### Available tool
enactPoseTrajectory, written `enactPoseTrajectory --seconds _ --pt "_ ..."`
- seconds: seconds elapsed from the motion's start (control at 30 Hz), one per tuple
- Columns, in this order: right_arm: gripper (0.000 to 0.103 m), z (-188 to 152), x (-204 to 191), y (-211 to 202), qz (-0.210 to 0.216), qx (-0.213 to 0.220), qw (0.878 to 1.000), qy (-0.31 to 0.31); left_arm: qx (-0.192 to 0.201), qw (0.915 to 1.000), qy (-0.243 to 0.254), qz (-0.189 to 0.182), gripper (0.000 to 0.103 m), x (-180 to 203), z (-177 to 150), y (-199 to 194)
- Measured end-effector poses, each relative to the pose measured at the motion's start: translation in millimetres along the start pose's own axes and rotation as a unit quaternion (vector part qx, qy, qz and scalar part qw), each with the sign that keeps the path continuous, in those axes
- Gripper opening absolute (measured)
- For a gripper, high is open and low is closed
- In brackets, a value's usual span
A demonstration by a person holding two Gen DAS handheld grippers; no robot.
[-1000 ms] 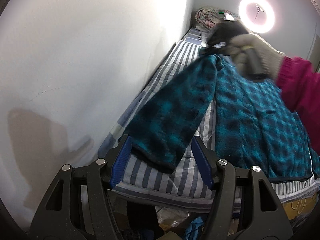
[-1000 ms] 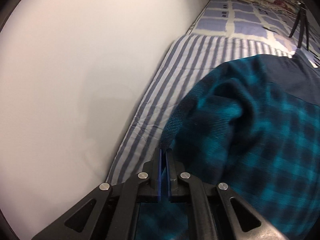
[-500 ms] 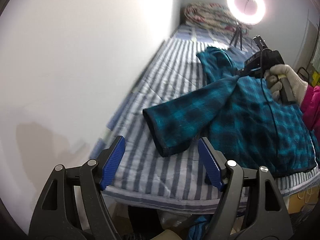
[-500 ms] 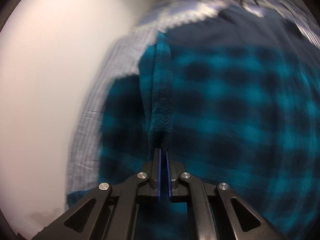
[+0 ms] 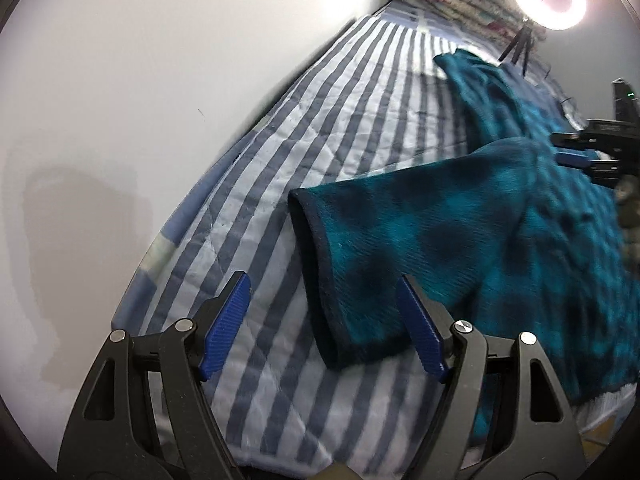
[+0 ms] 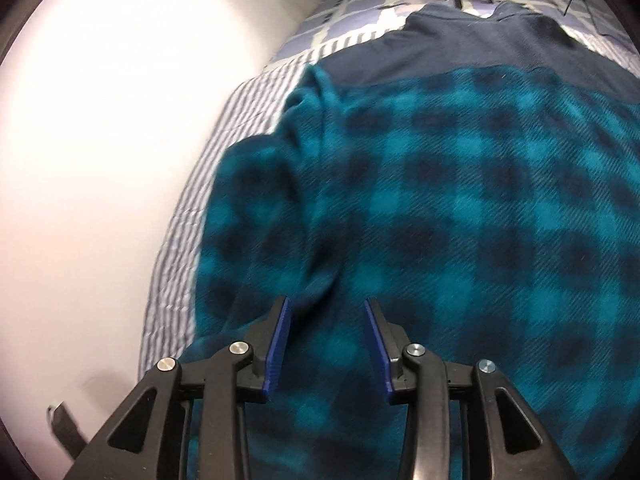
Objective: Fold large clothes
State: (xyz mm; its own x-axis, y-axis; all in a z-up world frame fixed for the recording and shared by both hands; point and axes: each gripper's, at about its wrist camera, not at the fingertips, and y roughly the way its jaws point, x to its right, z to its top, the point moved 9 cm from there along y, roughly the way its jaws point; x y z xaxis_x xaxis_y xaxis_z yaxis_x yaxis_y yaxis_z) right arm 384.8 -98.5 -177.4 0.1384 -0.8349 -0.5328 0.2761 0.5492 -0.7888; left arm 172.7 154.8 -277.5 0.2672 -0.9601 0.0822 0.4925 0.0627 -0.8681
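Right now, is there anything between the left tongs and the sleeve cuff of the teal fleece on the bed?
Nothing visible stands between them. The left tongs are open just short of the sleeve cuff, which lies flat on the striped bedcover. Only bare cover shows in that gap.

Fuzzy fleece jacket (image 6: pixel 460 208); quilted cotton bedspread (image 5: pixel 360 92)
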Motion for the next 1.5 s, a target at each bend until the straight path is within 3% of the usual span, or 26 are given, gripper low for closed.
enactPoseTrajectory --seconds 0.1,0.17,0.23,0.3,0.33,0.4,0.53,0.6,0.7,0.93,1.0,1.03,1.1,1.13,1.3,1.43,1.5 --pt "0.039 -16.0 -8.7 0.9 0.016 -0.014 1.0 -0.001 0.0 0.9998 -0.017 0.013 0.077 -8.9 4.5 9.7" --pt "0.039 -22.5 -9.6 5.8 0.023 -0.021 1.0 -0.002 0.001 0.9996 -0.028 0.005 0.068 -11.7 6.6 16.6" --pt "0.039 -23.8 -11.8 12.4 0.02 -0.027 0.999 -0.002 -0.01 0.9997 -0.02 -0.004 0.024 -8.4 6.7 25.9" --pt "0.039 -21.4 -13.2 19.8 0.02 -0.03 0.999 0.001 -0.008 0.9996 -0.01 -0.026 0.005 0.8 8.2 29.9" --pt "0.039 -21.9 -14.5 21.6 0.019 -0.032 0.999 0.002 -0.003 0.9997 -0.004 -0.024 0.004 3.8 10.1 27.5" --pt "0.038 -18.5 -14.7 25.7 0.015 -0.032 0.999 0.0 0.015 0.9993 0.006 -0.033 0.004 11.8 14.7 17.7" --pt "0.037 -16.9 -17.6 27.3 0.012 -0.03 0.999 0.0 0.084 0.9929 0.044 -0.071 0.003 41.2 21.2 -39.7" --pt "0.037 -16.7 -19.5 23.4 0.011 -0.026 1.0 0.0 0.12 0.9856 0.086 -0.082 0.003 62.4 18.4 -72.5" --pt "0.037 -18.0 -19.2 7.3 0.016 -0.02 1.0 0.002 0.161 0.9677 0.162 -0.107 0.003 99.5 -1.7 -116.0" --pt "0.037 -25.6 -19.6 -20.0 0.008 -0.018 1.0 -0.003 0.144 0.9346 0.286 -0.155 0.004 154.4 -66.0 -144.7" --pt "0.037 -27.7 -19.3 -30.1 0.0 -0.015 1.0 -0.01 0.126 0.9275 0.307 -0.172 0.013 166.3 -82.8 -147.3" --pt "0.037 -28.7 -19.5 -35.2 -0.005 -0.013 1.0 -0.015 0.118 0.9251 0.312 -0.181 0.026 168.3 -90.6 -148.8" --pt "0.037 -29.7 -24.4 -46.7 -0.011 -0.008 0.999 -0.03 0.116 0.9251 0.304 -0.195 0.047 165.0 -98.9 -156.0" --pt "0.037 -29.2 -28.4 -50.3 -0.012 -0.007 0.999 -0.038 0.115 0.9284 0.292 -0.199 0.051 159.9 -99.9 -157.3" --pt "0.037 -27.6 -67.3 -50.1 -0.012 -0.011 0.996 -0.09 0.054 0.9584 0.178 -0.216 0.051 124.2 -91.6 -124.5" --pt "0.037 -32.1 -95.5 -30.8 -0.009 -0.023 0.993 -0.116 0.018 0.9654 0.119 -0.231 0.051 111.3 -88.0 -97.1" --pt "0.037 -36.2 -103.1 -19.9 -0.012 -0.029 0.991 -0.129 0.013 0.9696 0.103 -0.222 0.051 106.1 -83.6 -88.1"
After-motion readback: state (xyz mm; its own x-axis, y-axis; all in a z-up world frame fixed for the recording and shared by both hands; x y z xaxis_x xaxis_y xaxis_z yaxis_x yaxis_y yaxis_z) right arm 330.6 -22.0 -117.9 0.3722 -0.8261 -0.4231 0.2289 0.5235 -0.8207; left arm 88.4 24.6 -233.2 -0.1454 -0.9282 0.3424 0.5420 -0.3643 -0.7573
